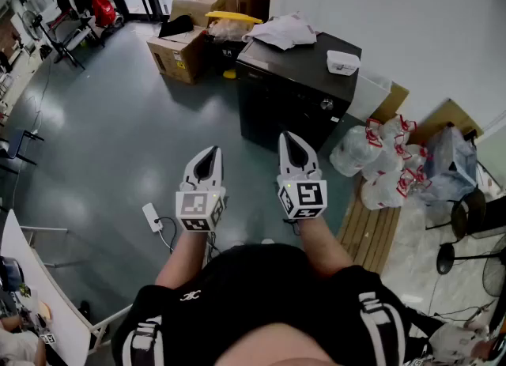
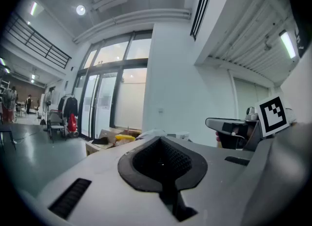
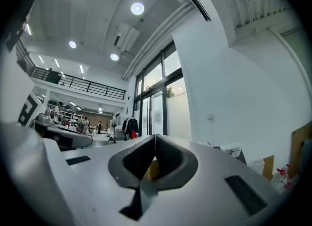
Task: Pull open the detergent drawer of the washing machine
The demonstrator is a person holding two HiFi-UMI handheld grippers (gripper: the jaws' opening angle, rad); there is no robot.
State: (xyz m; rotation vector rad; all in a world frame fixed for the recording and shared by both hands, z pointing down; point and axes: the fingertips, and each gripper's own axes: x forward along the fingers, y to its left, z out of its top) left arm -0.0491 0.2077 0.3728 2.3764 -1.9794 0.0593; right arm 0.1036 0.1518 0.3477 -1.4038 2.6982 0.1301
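The washing machine (image 1: 294, 88) is a black box standing on the floor ahead of me, with a white cloth (image 1: 283, 31) and a small white tub (image 1: 342, 62) on its top. I cannot make out its detergent drawer from here. Both grippers are held level in front of my body, short of the machine and touching nothing. My left gripper (image 1: 207, 156) is shut and empty, its jaws meeting in the left gripper view (image 2: 161, 140). My right gripper (image 1: 294, 140) points at the machine's front; its jaws are closed tip to tip with nothing held (image 3: 155, 137).
Cardboard boxes (image 1: 180, 52) stand left of the machine. Filled plastic bags (image 1: 379, 163) lie on a wooden pallet (image 1: 375, 226) to its right. A white power strip (image 1: 152, 216) lies on the grey floor by my left side. A white table edge (image 1: 32, 277) sits at lower left.
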